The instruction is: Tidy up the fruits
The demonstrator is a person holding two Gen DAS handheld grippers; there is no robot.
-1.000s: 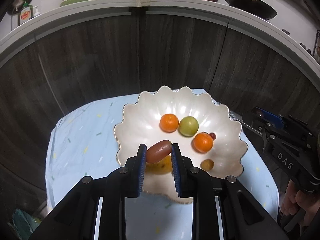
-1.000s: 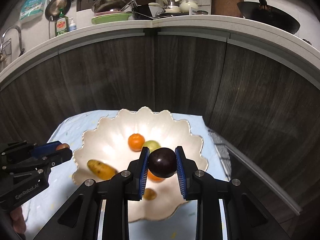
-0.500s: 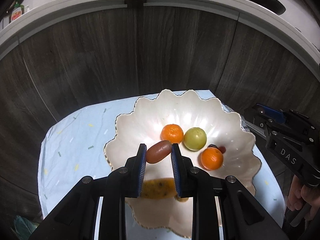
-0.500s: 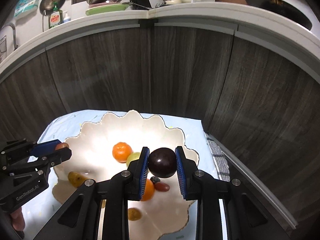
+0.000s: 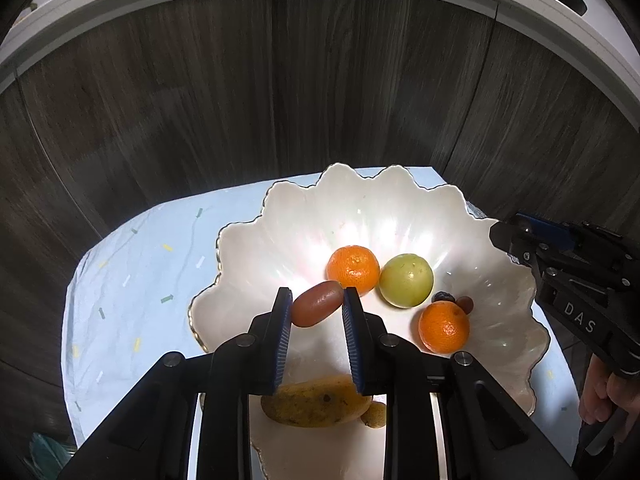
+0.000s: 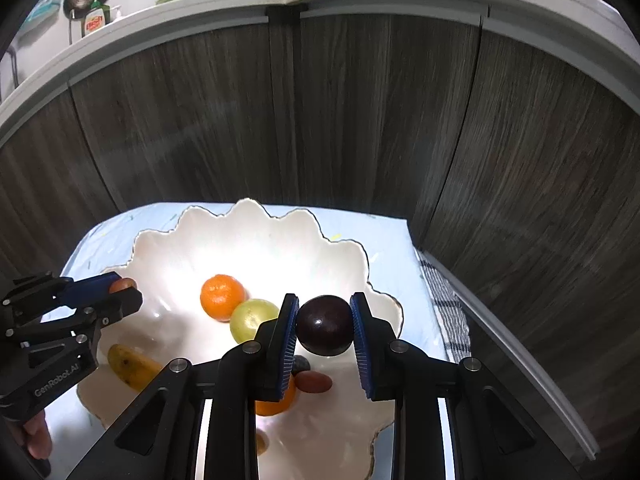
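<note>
The left tool (image 5: 316, 312) points forward and down, its two blue-padded fingers (image 5: 282, 332) closed on a small reddish oval fruit (image 5: 317, 309) held crosswise at the tips. The right tool (image 6: 325, 326) points the same way on the right side, its fingers (image 6: 362, 344) clamped on a dark round plum (image 6: 325, 325). Part of a hand (image 5: 600, 394) shows at the right tool's grip.
</note>
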